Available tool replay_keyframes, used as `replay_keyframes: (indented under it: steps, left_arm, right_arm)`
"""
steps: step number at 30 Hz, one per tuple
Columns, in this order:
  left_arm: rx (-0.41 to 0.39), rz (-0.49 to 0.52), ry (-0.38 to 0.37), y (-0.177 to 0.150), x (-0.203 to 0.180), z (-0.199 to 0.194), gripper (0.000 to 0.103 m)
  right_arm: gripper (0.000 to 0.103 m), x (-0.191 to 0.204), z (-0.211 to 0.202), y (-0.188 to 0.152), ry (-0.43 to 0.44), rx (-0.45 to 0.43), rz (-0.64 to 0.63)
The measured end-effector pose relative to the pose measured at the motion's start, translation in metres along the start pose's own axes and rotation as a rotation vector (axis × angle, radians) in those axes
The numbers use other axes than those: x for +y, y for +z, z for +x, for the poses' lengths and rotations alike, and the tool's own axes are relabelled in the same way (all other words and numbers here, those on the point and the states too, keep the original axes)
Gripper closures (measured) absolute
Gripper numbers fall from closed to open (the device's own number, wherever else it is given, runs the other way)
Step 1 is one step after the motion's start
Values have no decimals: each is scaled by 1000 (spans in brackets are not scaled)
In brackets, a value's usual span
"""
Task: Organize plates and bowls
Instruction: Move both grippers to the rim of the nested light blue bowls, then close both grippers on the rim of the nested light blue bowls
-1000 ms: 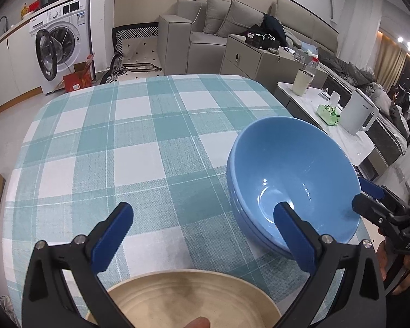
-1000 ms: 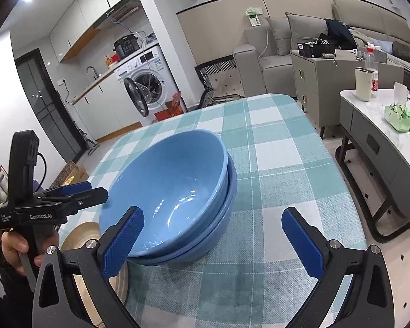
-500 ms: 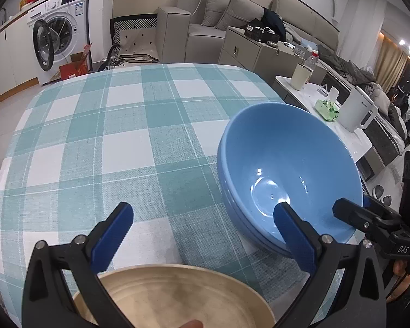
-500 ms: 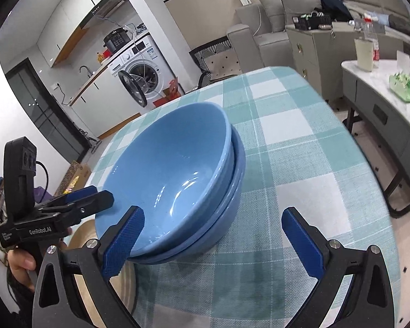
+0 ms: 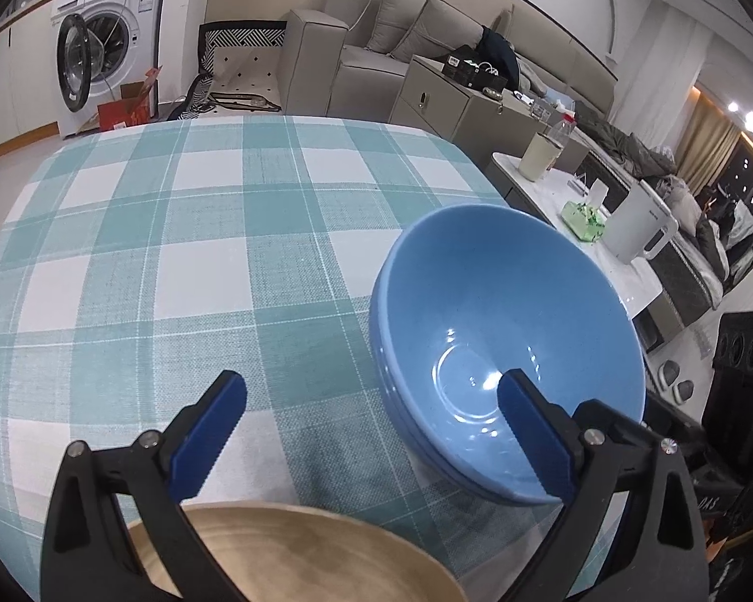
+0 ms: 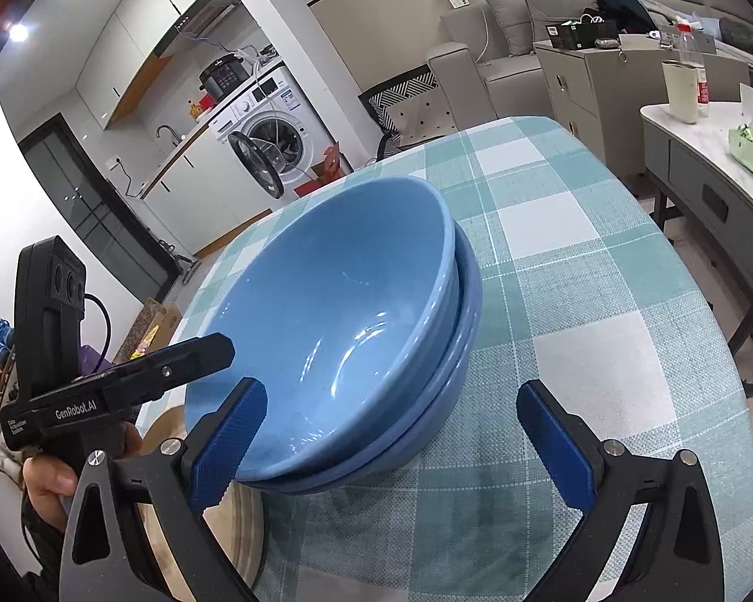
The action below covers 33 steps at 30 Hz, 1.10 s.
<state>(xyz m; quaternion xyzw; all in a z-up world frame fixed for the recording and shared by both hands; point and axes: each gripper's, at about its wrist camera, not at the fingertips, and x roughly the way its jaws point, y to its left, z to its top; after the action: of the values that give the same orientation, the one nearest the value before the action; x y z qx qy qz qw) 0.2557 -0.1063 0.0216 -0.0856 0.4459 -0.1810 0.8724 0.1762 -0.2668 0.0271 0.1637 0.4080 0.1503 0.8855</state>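
the table [image 5: 185, 231] is covered by a teal-and-white checked tablecloth [image 6: 592, 311]. two nested blue bowls [image 5: 507, 351] rest on the cloth near its right edge. a tan plate [image 5: 296, 552] lies on the cloth at the near edge, just beside the bowls.

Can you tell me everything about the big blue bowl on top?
The top blue bowl is wide, deep and glossy, likely glazed ceramic, with a ring at its bottom and light glints inside. It is empty and sits nested in a second blue bowl, tilted and off-center. The stack stands on the checked tablecloth near the table's edge, beside a tan plate. Neither open gripper grips it.
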Motion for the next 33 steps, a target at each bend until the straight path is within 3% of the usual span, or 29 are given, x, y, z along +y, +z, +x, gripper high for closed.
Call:
replay_keyframes:
  steps: [5, 14, 15, 17, 22, 33]
  left_arm:
    - [-1, 7, 2, -1, -3, 4, 13]
    - [-19, 14, -23, -2, -11, 6, 19]
    - [-12, 19, -26, -2, -13, 7, 23]
    - [6, 28, -35, -2, -15, 9, 40]
    - [20, 36, -40, -5, -20, 12, 61]
    - [8, 61, 11, -9, -27, 10, 65]
  right_arm:
    - [4, 1, 0, 0, 2, -18, 8]
    - [17, -2, -2, 2, 7, -50, 21]
    - [18, -2, -2, 2, 4, -53, 18]
    - [21, 1, -3, 1, -4, -55, 11]
    - [30, 3, -4, 1, 5, -62, 5]
    - [33, 11, -4, 0, -29, -71, -30]
